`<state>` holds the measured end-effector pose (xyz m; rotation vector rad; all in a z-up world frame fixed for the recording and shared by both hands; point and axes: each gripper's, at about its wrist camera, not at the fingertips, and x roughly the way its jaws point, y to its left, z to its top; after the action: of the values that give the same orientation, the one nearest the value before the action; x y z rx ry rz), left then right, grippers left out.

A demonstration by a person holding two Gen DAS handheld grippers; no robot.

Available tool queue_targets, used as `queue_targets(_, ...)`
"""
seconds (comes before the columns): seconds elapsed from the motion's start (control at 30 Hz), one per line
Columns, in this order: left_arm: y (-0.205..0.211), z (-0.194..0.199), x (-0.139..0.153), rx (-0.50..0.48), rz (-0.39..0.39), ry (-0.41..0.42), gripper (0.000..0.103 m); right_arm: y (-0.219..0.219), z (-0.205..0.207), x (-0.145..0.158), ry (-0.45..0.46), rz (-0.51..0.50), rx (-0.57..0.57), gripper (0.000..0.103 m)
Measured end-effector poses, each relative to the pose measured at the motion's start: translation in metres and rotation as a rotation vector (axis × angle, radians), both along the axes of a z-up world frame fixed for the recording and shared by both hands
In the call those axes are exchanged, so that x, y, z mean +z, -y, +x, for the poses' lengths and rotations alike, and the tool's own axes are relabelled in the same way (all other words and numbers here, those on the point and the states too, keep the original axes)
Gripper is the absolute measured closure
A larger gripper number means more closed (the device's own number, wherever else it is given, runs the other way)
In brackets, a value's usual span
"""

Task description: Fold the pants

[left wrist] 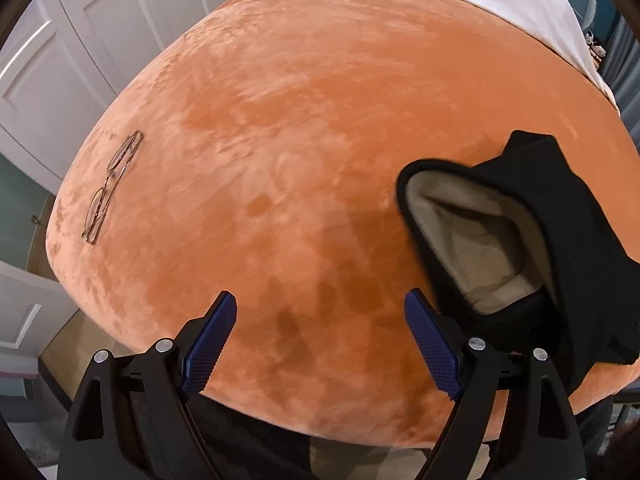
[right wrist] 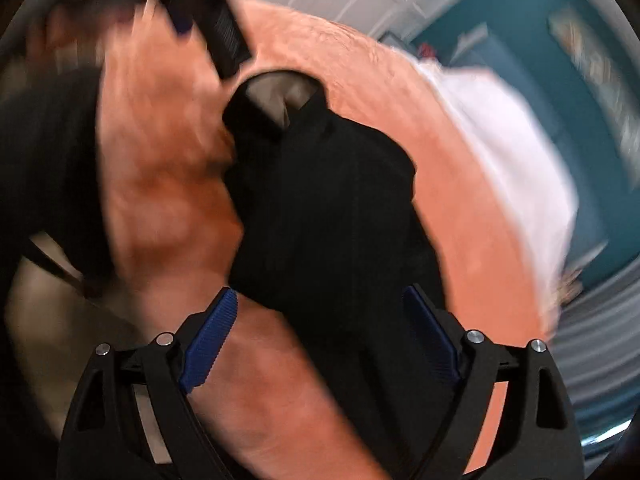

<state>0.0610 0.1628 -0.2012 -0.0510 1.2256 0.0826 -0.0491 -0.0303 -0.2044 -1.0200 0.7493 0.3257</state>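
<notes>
The pants (left wrist: 532, 248) are lying bunched on the blanket (left wrist: 300, 120) (lining showing), so folding is barely starting. Both the left gripper (left wrist: 320, 344) and right gripper (right wrist: 320, 340) are standing apart, gripping nothing.

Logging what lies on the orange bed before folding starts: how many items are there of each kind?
Black pants: 1
Eyeglasses: 1
White sheet: 1
Total: 3

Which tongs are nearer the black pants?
Right. The right tongs are open with the black pants between their fingers; the left tongs hover over bare blanket beside them.
</notes>
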Motion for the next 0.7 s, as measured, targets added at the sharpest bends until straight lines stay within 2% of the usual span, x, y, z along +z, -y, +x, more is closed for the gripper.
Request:
queue_targets(0.07, -0.004, -0.003, 0.001, 0.008, 0.005, 0.002, 0.02, -0.003, 0.018, -0.01, -0.089, -0.018, -0.002, 0.062)
queue_targets(0.1, -0.007, -0.004, 0.003, 0.013, 0.009, 0.008, 0.02, -0.006, 0.033, -0.003, -0.143, 0.036, -0.035, 0.089)
queue_targets(0.13, -0.011, -0.005, 0.007, 0.02, 0.011, 0.017, 0.019, -0.006, 0.059, 0.021, -0.223, 0.193, -0.107, 0.091)
queue_targets(0.23, -0.027, -0.007, 0.016, 0.048, 0.015, 0.053, 0.02, -0.011, 0.125, 0.085, -0.272, 0.491, -0.231, 0.092)
queue_targets(0.3, -0.041, -0.008, 0.022, 0.071, 0.017, 0.071, 0.019, -0.018, 0.183, 0.134, -0.331, 0.774, -0.298, 0.092)
queue_targets(0.33, -0.049, -0.009, 0.024, 0.085, 0.018, 0.077, 0.02, -0.032, 0.217, 0.148, -0.424, 0.901, -0.313, 0.092)
queue_targets(0.37, -0.054, -0.009, 0.025, 0.093, 0.02, 0.079, 0.02, -0.048, 0.236, 0.147, -0.523, 0.945, -0.304, 0.092)
queue_targets(0.4, -0.061, -0.009, 0.025, 0.103, 0.026, 0.076, 0.02, -0.064, 0.251, 0.141, -0.605, 0.974, -0.283, 0.091)
queue_targets(0.43, -0.068, -0.01, 0.024, 0.113, 0.028, 0.072, 0.02, -0.086, 0.264, 0.128, -0.661, 0.96, -0.275, 0.084)
queue_targets(0.5, -0.081, -0.013, 0.022, 0.139, 0.017, 0.06, 0.02, -0.129, 0.269, 0.094, -0.744, 0.848, -0.246, 0.068)
queue_targets(0.53, -0.086, -0.015, 0.02, 0.147, 0.011, 0.056, 0.02, -0.144, 0.262, 0.08, -0.768, 0.796, -0.232, 0.069)
queue_targets(0.6, -0.097, -0.019, 0.016, 0.162, 0.011, 0.044, 0.02, -0.138, 0.246, 0.086, -0.707, 0.824, -0.197, 0.068)
queue_targets(0.63, -0.102, -0.021, 0.014, 0.169, 0.013, 0.04, 0.02, -0.134, 0.237, 0.093, -0.66, 0.835, -0.186, 0.052)
queue_targets(0.67, -0.105, -0.023, 0.012, 0.176, 0.012, 0.037, 0.02, -0.117, 0.224, 0.102, -0.546, 0.809, -0.182, 0.041)
queue_targets(0.7, -0.109, -0.025, 0.009, 0.183, 0.005, 0.031, 0.02, -0.103, 0.214, 0.111, -0.442, 0.761, -0.176, 0.024)
